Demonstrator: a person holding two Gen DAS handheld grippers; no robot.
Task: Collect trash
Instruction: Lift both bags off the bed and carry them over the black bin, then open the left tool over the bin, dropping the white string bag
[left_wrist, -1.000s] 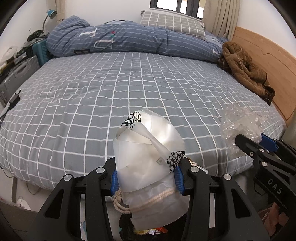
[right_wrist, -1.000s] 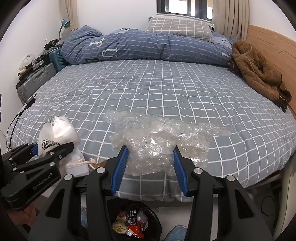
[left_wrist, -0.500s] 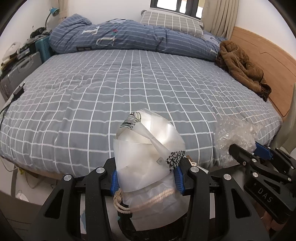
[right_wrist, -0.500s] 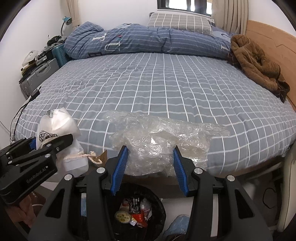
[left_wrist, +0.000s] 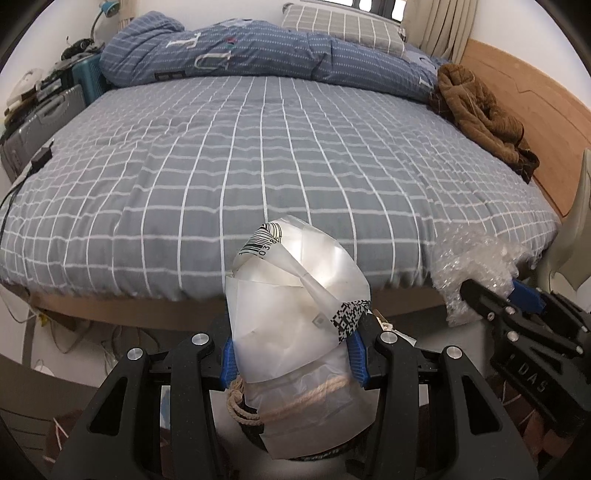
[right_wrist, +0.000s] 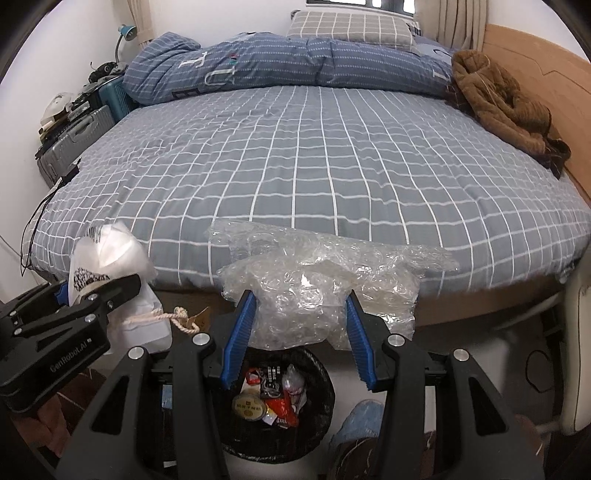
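1. Two tools are in view, each clamped on one piece of trash. The left tool (left_wrist: 293, 360) grips a frosted white plastic bag (left_wrist: 299, 317) with printed barcodes and a cord (left_wrist: 295, 404) tied around it. The right tool (right_wrist: 300, 339) grips a crumpled wad of clear bubble wrap (right_wrist: 317, 288).
2. One black trash bin (right_wrist: 325, 428) stands on the floor at the foot of the bed (right_wrist: 314, 166). It already holds several wrappers and a round lid or tin.
3. Relative to the bin, the bubble wrap hangs directly above its opening, and the white bag hangs to the left of it, just beside the bed's edge.
4. On the bed, beyond the bin: one rolled blue duvet (right_wrist: 288, 66), one checked pillow (right_wrist: 351, 24) and one brown coat (right_wrist: 498, 99) by the wooden headboard.
5. Left of the bed stand two suitcases, one grey (right_wrist: 74, 144) and one teal (right_wrist: 114, 98), with clutter on top.
6. From the left wrist view, the white bag blocks most of the bin.
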